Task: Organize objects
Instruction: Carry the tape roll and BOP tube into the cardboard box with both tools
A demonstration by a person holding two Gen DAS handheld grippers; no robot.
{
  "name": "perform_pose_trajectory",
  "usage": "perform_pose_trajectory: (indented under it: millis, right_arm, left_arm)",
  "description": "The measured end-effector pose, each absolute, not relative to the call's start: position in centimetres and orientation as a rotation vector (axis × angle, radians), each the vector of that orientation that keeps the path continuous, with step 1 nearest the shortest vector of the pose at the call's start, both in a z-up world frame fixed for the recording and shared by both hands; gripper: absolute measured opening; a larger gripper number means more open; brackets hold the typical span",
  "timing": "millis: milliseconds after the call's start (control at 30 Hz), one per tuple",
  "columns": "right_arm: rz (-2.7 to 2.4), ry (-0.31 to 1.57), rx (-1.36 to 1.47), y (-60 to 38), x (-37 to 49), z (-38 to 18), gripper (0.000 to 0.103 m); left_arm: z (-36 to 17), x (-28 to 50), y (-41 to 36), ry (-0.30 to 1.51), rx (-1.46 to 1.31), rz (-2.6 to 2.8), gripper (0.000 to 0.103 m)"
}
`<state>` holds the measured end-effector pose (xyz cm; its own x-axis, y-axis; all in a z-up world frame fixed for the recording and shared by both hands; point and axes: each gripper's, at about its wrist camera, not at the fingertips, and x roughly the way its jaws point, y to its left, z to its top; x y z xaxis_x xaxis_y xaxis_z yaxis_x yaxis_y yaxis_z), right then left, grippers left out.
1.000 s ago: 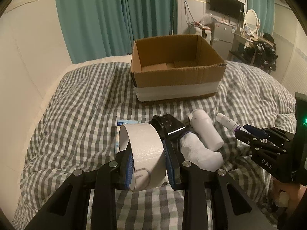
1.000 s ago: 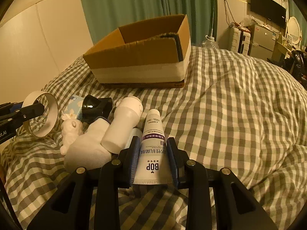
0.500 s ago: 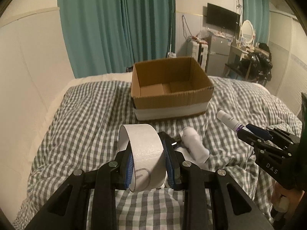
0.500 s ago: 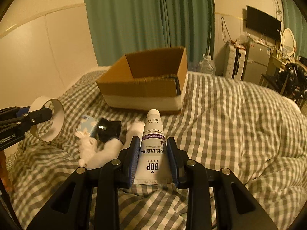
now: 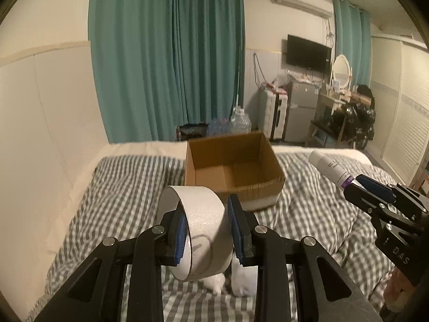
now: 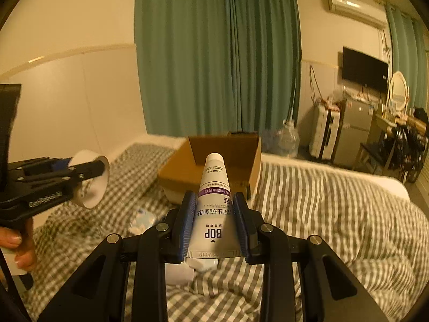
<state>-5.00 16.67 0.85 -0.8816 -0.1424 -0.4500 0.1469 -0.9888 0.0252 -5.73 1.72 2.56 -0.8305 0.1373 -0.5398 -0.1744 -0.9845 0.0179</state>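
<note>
My left gripper [image 5: 206, 230] is shut on a wide white tape roll [image 5: 201, 228], held above the checked bed; it also shows in the right wrist view [image 6: 91, 182]. My right gripper [image 6: 214, 222] is shut on a white tube marked BOP [image 6: 213, 206], cap pointing forward; the tube shows in the left wrist view [image 5: 328, 167] at the right. An open, empty cardboard box [image 5: 233, 169] stands on the bed ahead of both grippers, also in the right wrist view [image 6: 214, 166].
White soft items [image 5: 233, 281] lie on the checked duvet [image 5: 120, 187] below my left gripper. A blue-white packet [image 6: 142, 218] lies left of the tube. Wall panel at left, teal curtains [image 5: 174, 67] behind, water jugs [image 5: 233, 124], fridge and desk at far right.
Both grippers have risen and tilted up with their loads. The items on the bed have dropped low in view, and more of the room shows.
</note>
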Motion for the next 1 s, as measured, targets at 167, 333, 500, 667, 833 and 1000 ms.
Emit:
perform_pose_trajectory:
  millis: [167, 333, 500, 667, 833, 1000]
  right_arm:
    - [-2.911, 0.046, 0.624, 16.2, -5.7, 3.4, 0.029]
    - [-2.912, 0.050, 0.591, 16.1, -7.3, 4.7, 0.029]
    - [-2.910, 0.054, 0.586, 16.1, -10.0, 5.2, 0.029]
    - [-2.900, 0.054, 0.585, 16.2, -12.5, 5.1, 0.029]
    - [-2.883, 0.051, 0.619, 16.5, -15.7, 3.5, 0.029]
    - [-2.868, 0.042, 0.665, 16.9, -19.0, 1.5, 0.029]
  left_arm:
    - [4.5, -6.8, 2.0, 0.088, -0.773, 2.868, 0.028]
    - [5.5, -8.7, 2.7, 0.090, -0.733, 2.863, 0.027]
    - [5.7, -11.2, 3.4, 0.092, -0.719, 2.865, 0.026]
    - [4.8, -14.3, 4.1, 0.114, -0.719, 2.856, 0.026]
    - [2.9, -17.7, 5.1, 0.127, -0.764, 2.828, 0.026]
    - [0.3, -21.1, 5.8, 0.100, -0.807, 2.817, 0.026]
